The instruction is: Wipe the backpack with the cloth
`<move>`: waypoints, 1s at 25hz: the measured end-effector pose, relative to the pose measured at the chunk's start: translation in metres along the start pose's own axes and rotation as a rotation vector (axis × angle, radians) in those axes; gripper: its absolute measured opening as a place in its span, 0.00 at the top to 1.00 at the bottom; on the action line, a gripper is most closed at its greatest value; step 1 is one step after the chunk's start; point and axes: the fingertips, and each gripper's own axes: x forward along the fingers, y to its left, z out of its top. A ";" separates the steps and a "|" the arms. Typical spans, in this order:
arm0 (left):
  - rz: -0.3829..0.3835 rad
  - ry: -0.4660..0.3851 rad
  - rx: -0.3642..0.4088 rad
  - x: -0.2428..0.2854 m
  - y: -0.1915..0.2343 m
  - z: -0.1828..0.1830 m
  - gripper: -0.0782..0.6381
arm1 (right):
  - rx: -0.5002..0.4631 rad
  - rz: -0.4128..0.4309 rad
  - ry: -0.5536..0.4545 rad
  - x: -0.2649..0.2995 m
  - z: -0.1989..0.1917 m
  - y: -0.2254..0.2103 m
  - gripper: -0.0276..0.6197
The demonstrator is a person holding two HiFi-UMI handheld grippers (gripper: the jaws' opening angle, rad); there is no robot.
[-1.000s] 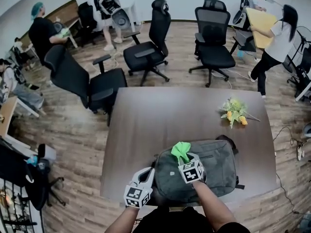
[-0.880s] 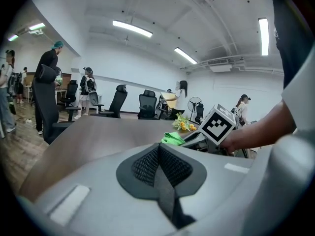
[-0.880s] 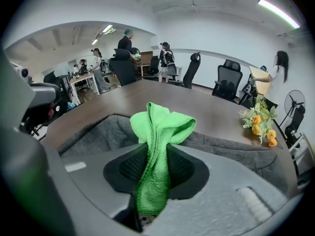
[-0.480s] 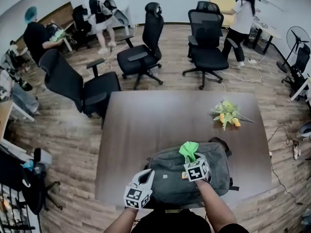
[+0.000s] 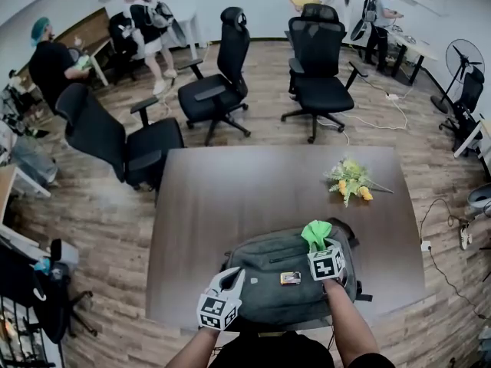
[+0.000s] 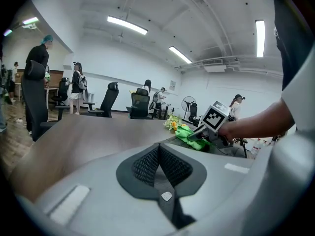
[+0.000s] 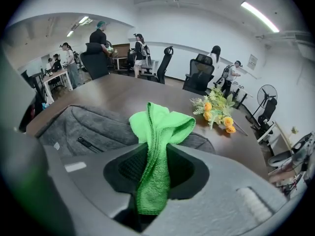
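Observation:
A grey backpack [image 5: 268,294] lies flat at the near edge of the dark table [image 5: 230,198]. My right gripper [image 5: 317,246] is over the backpack's right end, shut on a bright green cloth [image 5: 315,233] that bunches up past the jaws. In the right gripper view the cloth [image 7: 160,132] hangs between the jaws of that gripper [image 7: 155,181], with the backpack [image 7: 93,127] below and to the left. My left gripper [image 5: 236,276] is at the backpack's left edge, shut with nothing in it [image 6: 160,168]. A small label [image 5: 290,277] shows on the backpack's top.
A bunch of yellow flowers [image 5: 349,181] lies on the table's far right. Several black office chairs [image 5: 219,83] stand beyond the table's far edge. People [image 5: 47,60] stand and walk at the back of the room. A fan [image 5: 466,90] stands at the right.
My right gripper has slid to the right across the backpack with the cloth, uncovering the small label. The left gripper has stayed at the backpack's left edge.

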 end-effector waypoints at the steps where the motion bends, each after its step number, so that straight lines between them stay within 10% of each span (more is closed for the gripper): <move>1: 0.003 -0.004 -0.003 0.001 0.000 0.001 0.87 | 0.002 -0.011 0.001 -0.002 -0.001 -0.007 0.79; 25: 0.108 -0.033 -0.028 -0.020 0.008 0.012 0.87 | 0.000 -0.111 -0.079 -0.056 0.002 -0.068 0.79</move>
